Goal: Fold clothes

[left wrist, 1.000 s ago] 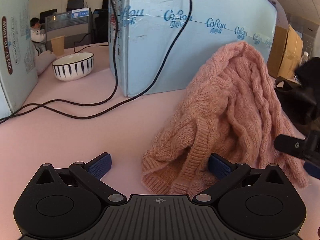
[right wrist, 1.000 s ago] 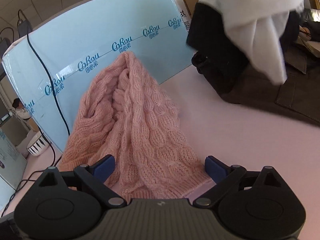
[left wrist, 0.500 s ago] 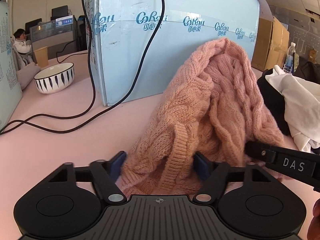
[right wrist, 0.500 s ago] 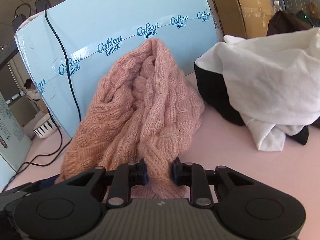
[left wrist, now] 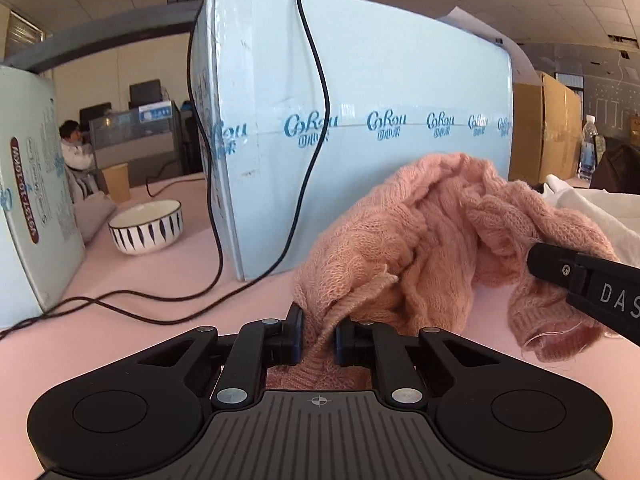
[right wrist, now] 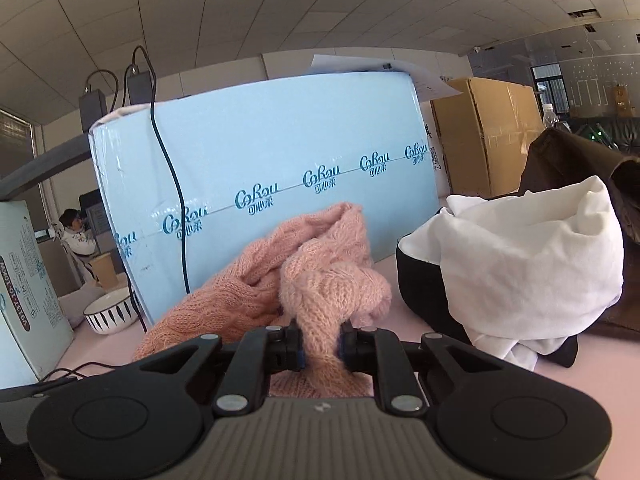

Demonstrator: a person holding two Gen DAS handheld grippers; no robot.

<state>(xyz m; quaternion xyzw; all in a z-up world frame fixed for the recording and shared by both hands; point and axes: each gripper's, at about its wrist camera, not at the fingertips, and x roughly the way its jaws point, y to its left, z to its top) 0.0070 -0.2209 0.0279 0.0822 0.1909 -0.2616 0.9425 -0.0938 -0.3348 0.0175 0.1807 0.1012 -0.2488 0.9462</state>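
sagging between both tools [left wrist: 318, 338] [right wrist: 322, 346]: pink cable-knit sweater [left wrist: 432, 240]

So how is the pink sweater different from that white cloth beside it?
The pink sweater is a chunky cable knit; the white cloth looks smooth and thin. The sweater is pinched by both the left gripper and the right gripper, while the white cloth is untouched, draped over something black. Both are crumpled, not folded, near the blue box.
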